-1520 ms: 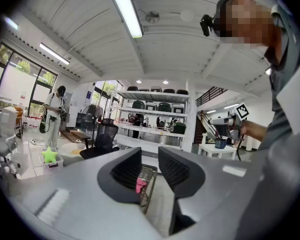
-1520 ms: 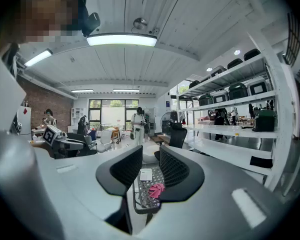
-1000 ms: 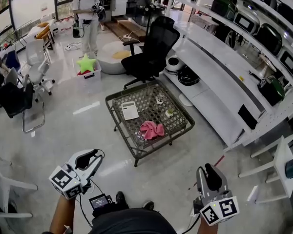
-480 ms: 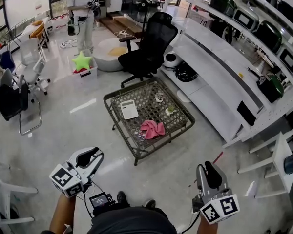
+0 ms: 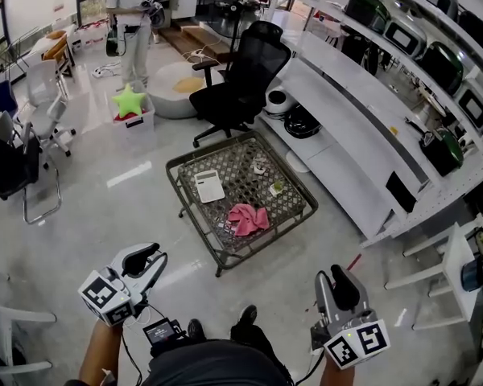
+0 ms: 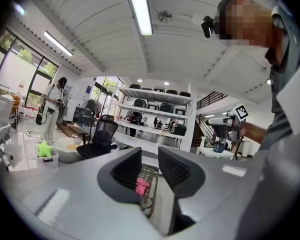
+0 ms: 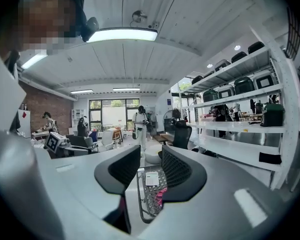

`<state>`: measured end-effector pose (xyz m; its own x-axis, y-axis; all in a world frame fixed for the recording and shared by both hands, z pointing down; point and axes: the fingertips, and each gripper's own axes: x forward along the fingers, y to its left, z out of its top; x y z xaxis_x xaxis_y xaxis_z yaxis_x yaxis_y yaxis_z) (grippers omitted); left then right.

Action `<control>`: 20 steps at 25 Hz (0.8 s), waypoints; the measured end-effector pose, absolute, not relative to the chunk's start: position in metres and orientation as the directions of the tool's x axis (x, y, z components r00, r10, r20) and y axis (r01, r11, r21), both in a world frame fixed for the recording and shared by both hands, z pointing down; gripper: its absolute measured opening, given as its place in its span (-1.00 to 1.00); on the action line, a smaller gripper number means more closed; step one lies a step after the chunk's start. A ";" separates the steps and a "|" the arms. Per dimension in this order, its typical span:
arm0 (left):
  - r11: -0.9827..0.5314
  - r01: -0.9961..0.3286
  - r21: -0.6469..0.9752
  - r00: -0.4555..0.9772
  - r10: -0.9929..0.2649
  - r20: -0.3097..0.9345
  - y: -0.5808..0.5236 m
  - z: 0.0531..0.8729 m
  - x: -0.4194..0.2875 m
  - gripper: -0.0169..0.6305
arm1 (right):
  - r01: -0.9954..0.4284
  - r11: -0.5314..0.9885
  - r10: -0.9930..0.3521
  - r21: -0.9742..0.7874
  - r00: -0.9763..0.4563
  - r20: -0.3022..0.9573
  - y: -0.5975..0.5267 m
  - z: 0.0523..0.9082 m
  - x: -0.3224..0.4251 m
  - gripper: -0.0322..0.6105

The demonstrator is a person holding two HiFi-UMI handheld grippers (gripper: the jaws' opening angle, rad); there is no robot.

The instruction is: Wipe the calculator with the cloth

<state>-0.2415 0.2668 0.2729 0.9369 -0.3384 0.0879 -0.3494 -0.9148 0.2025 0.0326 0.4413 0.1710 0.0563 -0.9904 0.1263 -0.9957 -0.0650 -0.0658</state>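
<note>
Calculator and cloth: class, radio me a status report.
Left gripper open, empty. Right gripper empty, jaws just opening wider. Pink cloth and calculator apart on wicker table, untouched. Nothing in the way.

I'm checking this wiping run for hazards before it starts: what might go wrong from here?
1. The calculator lies loose near an edge of the woven table; wiping it one-handed might push it off.
2. The pink cloth could snag on the open weave when grabbed.
3. The small items beside them may get knocked.
</note>
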 end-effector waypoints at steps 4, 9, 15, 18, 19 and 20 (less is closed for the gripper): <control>-0.896 -0.383 0.223 0.924 -0.374 0.083 0.259 0.269 -0.235 -0.61 | -0.996 -0.025 -0.992 -0.082 0.015 0.128 0.420 0.178 0.041 -0.55; -0.875 -0.443 0.195 0.896 -0.428 0.118 0.254 0.279 -0.232 -0.61 | -0.993 0.029 -0.990 -0.112 -0.043 0.132 0.396 0.185 0.065 -0.55; -0.834 -0.512 0.205 0.859 -0.496 0.131 0.247 0.271 -0.208 -0.61 | -0.985 0.112 -0.985 -0.130 -0.128 0.120 0.359 0.190 0.097 -0.55; -0.822 -0.544 0.171 0.839 -0.525 0.144 0.244 0.280 -0.200 -0.61 | -0.979 0.153 -0.978 -0.138 -0.170 0.120 0.340 0.192 0.113 -0.55; -0.816 -0.552 0.174 0.834 -0.532 0.148 0.244 0.280 -0.195 -0.61 | -0.976 0.166 -0.975 -0.142 -0.184 0.121 0.334 0.194 0.117 -0.55; -0.810 -0.558 0.183 0.830 -0.538 0.150 0.245 0.280 -0.191 -0.61 | -0.973 0.180 -0.973 -0.146 -0.198 0.123 0.329 0.195 0.121 -0.55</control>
